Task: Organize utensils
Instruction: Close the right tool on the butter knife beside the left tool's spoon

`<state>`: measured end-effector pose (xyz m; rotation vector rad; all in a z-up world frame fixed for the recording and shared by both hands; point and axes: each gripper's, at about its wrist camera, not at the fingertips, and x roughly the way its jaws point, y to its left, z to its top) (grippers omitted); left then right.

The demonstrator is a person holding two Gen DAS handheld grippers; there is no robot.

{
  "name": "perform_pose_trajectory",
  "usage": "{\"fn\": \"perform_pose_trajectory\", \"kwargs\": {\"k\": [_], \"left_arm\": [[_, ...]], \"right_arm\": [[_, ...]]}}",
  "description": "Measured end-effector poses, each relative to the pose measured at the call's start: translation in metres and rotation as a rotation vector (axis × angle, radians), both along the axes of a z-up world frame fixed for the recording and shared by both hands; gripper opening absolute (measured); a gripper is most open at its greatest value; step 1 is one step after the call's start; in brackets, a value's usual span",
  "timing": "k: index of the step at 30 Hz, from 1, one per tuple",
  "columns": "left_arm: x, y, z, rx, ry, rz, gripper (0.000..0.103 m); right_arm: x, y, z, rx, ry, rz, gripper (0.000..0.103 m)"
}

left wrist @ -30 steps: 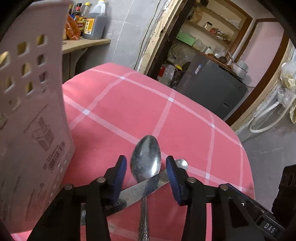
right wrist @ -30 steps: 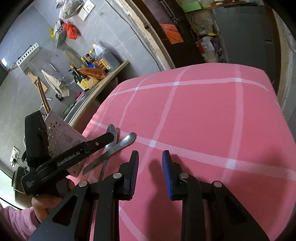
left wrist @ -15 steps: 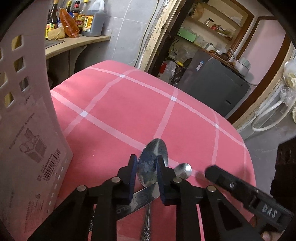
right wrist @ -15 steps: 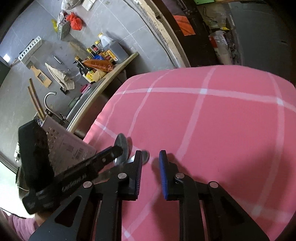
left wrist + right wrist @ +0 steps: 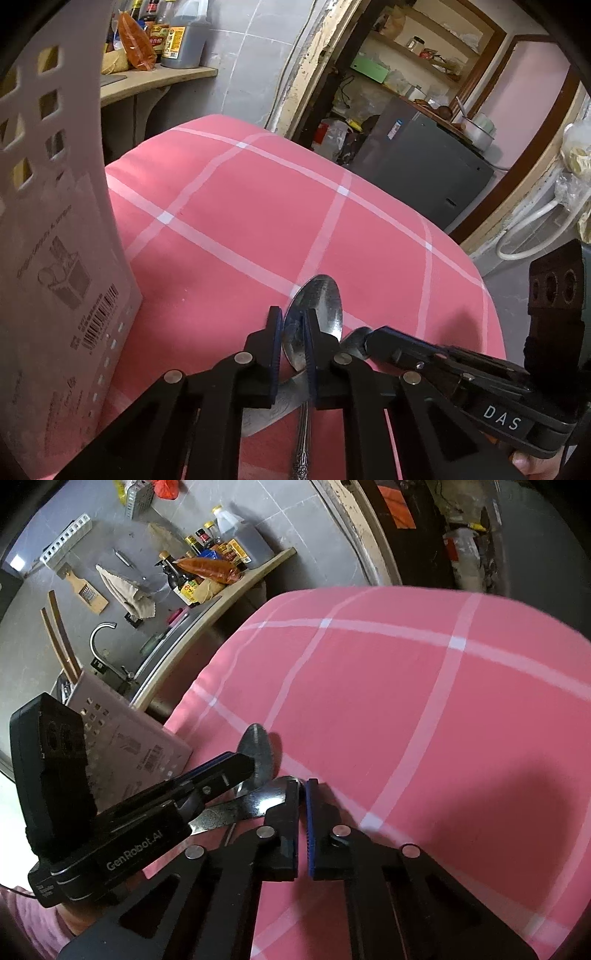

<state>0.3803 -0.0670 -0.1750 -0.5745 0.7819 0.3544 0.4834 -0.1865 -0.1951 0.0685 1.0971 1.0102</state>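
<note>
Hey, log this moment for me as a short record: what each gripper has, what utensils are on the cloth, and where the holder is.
left gripper: jaws just closed on the large spoon, pads on its bowl
right gripper: jaws just closed at the rounded tip of the smaller utensil
utensils: large spoon crossed over the smaller utensil
surface: pink checked cloth
holder: white perforated holder, standing left of the utensils

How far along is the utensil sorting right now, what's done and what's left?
Nothing looks sorted yet: no utensil shows inside the perforated white basket. In hand: the left tool has just closed on the large spoon, and the right tool has just closed at the tip of the smaller utensil crossing under it. Left: lifting both off the pink checked cloth and putting them away.
</note>
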Motion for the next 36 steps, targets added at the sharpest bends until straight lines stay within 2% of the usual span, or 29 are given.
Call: {"fn": "perform_pose_trajectory", "kwargs": {"k": [10, 13, 20, 23, 25, 26, 31, 36], "left_arm": [[-0.016, -0.018, -0.001, -0.015, 0.019, -0.073, 0.006], [-0.02, -0.026, -0.001, -0.036, 0.035, -0.113, 0.006], [-0.026, -0.049, 0.001, -0.058, 0.081, -0.228, 0.006], [-0.024, -0.045, 0.002, -0.083, 0.097, -0.246, 0.006], [-0.019, -0.041, 0.003, -0.104, 0.109, -0.265, 0.006], [-0.017, -0.039, 0.003, -0.109, 0.113, -0.275, 0.006], [-0.009, -0.031, 0.003, -0.161, 0.128, -0.336, 0.007], [0.0, -0.023, -0.002, -0.225, 0.138, -0.388, 0.007]], "right_arm": [[-0.037, -0.05, -0.003, -0.023, 0.022, -0.03, 0.003], [-0.055, -0.076, -0.005, -0.05, 0.027, -0.065, 0.001], [-0.069, -0.119, -0.002, 0.001, 0.056, -0.185, 0.001], [-0.071, -0.121, -0.008, 0.023, 0.089, -0.227, 0.01], [-0.075, -0.122, -0.009, 0.064, 0.108, -0.257, 0.029], [-0.079, -0.122, -0.008, 0.082, 0.111, -0.281, 0.03], [-0.101, -0.104, -0.011, 0.044, 0.082, -0.388, 0.031], [-0.098, -0.092, -0.011, -0.016, 0.1, -0.387, 0.032]]}}
